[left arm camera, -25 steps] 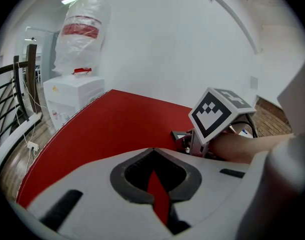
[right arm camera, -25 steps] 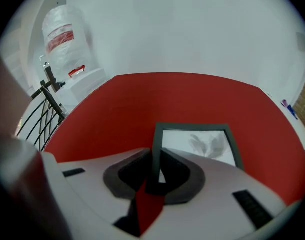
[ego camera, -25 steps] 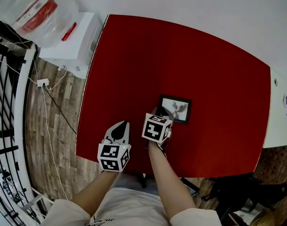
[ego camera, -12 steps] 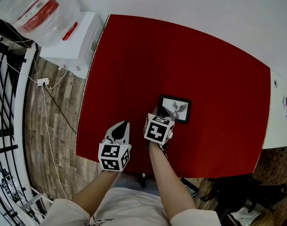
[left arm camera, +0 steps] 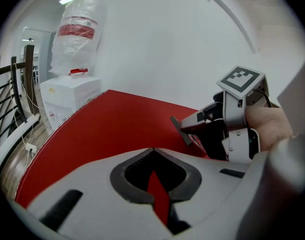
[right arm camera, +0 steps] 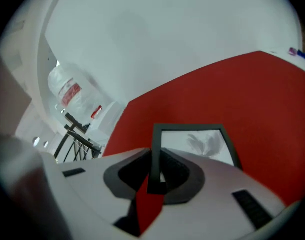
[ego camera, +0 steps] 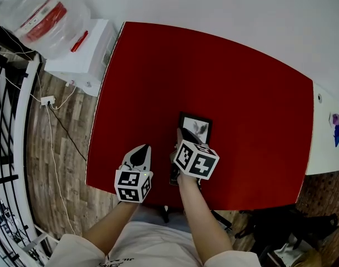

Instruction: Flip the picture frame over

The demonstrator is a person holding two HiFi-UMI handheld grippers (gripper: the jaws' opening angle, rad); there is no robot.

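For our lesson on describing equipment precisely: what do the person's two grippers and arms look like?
The left gripper and right gripper both have pale grey shells, with black pads lining the jaws. Each carries a white cube printed with black square markers. No cables show. The arms are bare below short white sleeves.

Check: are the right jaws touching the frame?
Touching. The right gripper view shows the right gripper with its jaws clamped on the left edge of the frame.
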